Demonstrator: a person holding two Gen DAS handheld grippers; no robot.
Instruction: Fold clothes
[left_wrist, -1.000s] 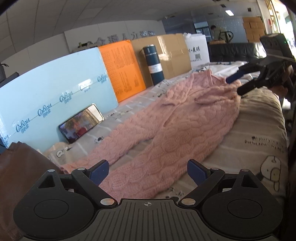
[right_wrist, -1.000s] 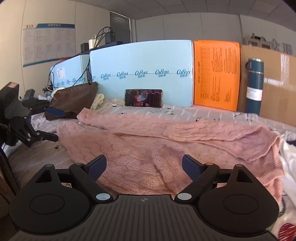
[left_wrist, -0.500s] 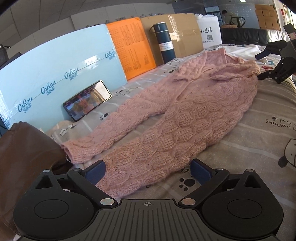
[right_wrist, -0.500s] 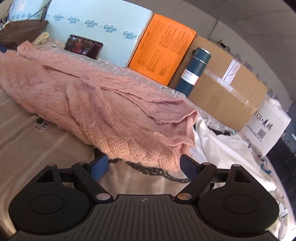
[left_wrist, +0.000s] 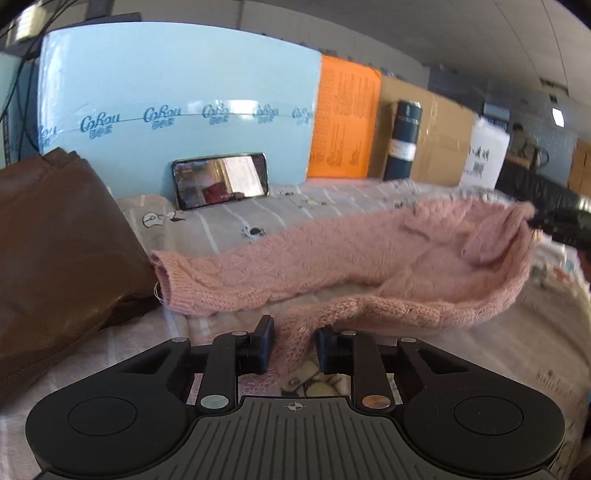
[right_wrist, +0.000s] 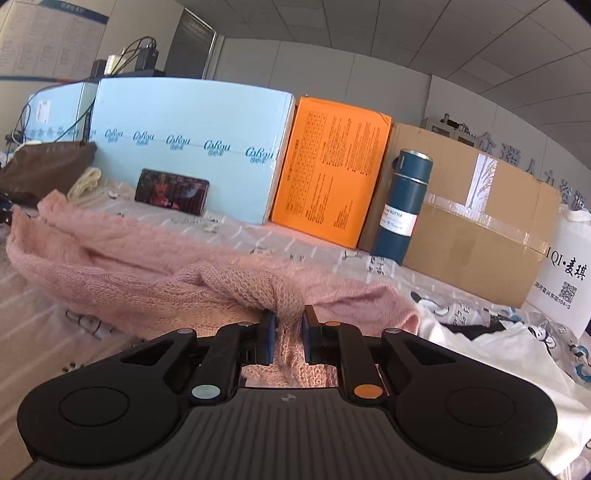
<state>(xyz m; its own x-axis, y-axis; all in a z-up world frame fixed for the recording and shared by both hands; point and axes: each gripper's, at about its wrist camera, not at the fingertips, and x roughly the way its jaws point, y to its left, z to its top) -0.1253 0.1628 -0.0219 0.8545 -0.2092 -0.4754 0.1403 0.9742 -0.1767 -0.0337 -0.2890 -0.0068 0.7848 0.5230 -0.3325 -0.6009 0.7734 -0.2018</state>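
A pink cable-knit sweater (left_wrist: 369, 258) lies across a grey printed bed sheet (left_wrist: 240, 218). My left gripper (left_wrist: 293, 341) is shut on the sweater's near hem, with knit bunched between its blue pads. My right gripper (right_wrist: 289, 334) is shut on the other end of the sweater (right_wrist: 147, 266), and the knit is lifted between the two. A sleeve with its cuff (left_wrist: 166, 280) lies flat to the left. The right gripper also shows at the far right of the left wrist view (left_wrist: 565, 225).
A brown leather bag (left_wrist: 55, 240) lies at the left. A phone (left_wrist: 221, 181) leans on a light blue box (left_wrist: 177, 103). An orange box (right_wrist: 332, 170), a dark blue bottle (right_wrist: 404, 206) and a cardboard box (right_wrist: 472, 218) line the back. White printed clothes (right_wrist: 498, 343) lie at the right.
Both grippers went from open to shut on the sweater's edges. The sweater's near edge has risen off the sheet between them. Both cameras have dropped low.
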